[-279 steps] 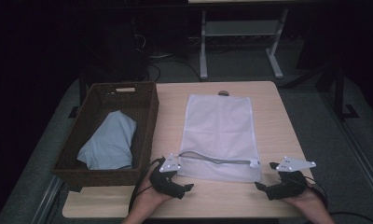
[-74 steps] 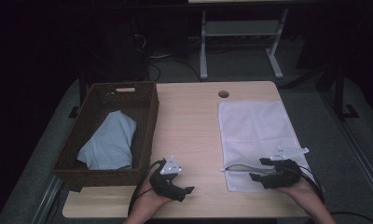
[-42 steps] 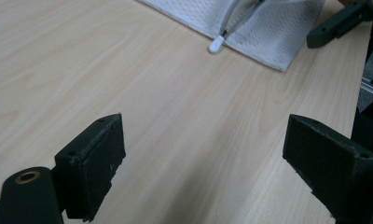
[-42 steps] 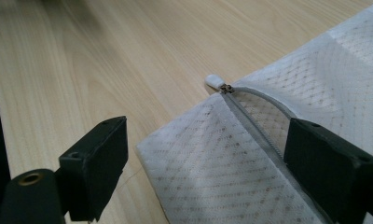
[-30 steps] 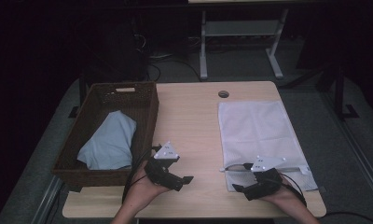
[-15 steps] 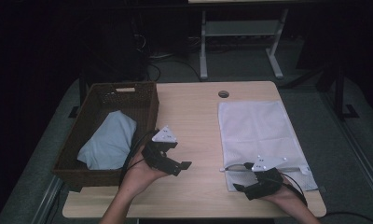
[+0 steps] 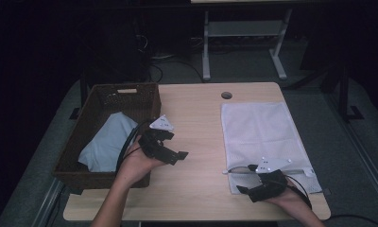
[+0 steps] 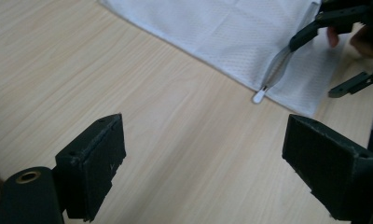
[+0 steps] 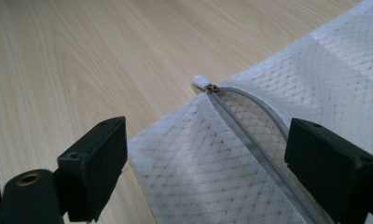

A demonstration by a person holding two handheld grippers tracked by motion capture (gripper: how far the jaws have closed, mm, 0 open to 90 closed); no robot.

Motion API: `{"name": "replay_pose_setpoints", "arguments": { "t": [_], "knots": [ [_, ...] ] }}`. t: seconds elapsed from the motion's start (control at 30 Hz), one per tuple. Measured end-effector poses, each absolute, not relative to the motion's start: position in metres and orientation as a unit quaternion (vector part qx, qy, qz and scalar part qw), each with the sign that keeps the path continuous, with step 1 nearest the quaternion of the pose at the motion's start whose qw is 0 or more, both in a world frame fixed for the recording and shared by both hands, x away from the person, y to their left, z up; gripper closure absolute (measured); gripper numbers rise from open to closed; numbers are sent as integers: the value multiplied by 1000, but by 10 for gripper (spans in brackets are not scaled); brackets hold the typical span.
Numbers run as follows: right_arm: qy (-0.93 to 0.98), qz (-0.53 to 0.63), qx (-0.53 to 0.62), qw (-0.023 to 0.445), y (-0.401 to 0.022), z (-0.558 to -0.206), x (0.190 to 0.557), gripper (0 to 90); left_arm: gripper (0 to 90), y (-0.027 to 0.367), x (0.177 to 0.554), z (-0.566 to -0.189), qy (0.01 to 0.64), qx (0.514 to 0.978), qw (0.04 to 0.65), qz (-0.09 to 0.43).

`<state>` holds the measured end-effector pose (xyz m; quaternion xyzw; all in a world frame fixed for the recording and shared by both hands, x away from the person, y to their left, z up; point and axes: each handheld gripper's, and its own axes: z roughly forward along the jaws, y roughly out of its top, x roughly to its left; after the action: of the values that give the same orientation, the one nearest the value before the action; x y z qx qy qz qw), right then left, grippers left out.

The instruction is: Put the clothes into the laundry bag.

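Observation:
A white mesh zip bag (image 7: 260, 132) lies flat on the right half of the wooden table (image 7: 196, 113). Its zip runs along the near edge and ends at a white pull (image 7: 225, 172) at the near left corner. My right gripper (image 7: 246, 179) sits open at that corner. Its jaws straddle the bag's corner (image 9: 268, 140), and the pull (image 9: 201, 80) lies just beyond them. My left gripper (image 7: 173, 145) is open and empty, held above the table beside a brown wicker basket (image 7: 107, 94). It faces the bag (image 8: 222, 28) and the pull (image 8: 258, 96). A light blue cloth (image 7: 107, 142) lies in the basket.
A round cable hole (image 7: 227, 95) sits at the table's far middle. A white metal frame (image 7: 244, 28) stands on the dark floor behind the table. The basket takes up the table's left third. Bare wood lies between basket and bag.
The bag went from the table's middle to its right side. My left gripper has since risen from the front edge toward the basket. The right gripper stays at the bag's corner.

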<state>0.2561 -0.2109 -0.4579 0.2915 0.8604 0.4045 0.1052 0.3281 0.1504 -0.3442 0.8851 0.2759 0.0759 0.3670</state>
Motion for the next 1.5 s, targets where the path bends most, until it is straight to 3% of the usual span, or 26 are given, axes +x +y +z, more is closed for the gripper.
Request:
{"name": "replay_pose_setpoints", "arguments": {
  "t": [0.47, 1.0, 1.5],
  "knots": [
    [861, 401, 293, 107, -212, -459, 257, 123, 125, 181, 351, -331, 307, 880, 344, 115],
    [861, 401, 292, 111, -214, -458, 258, 121, 124, 245, 361, -333, 376, 851, 333, 152],
    [861, 400, 294, 110, -214, -459, 259, 121, 108, 305, 375, -356, 448, 824, 293, 186]
  ]
}}
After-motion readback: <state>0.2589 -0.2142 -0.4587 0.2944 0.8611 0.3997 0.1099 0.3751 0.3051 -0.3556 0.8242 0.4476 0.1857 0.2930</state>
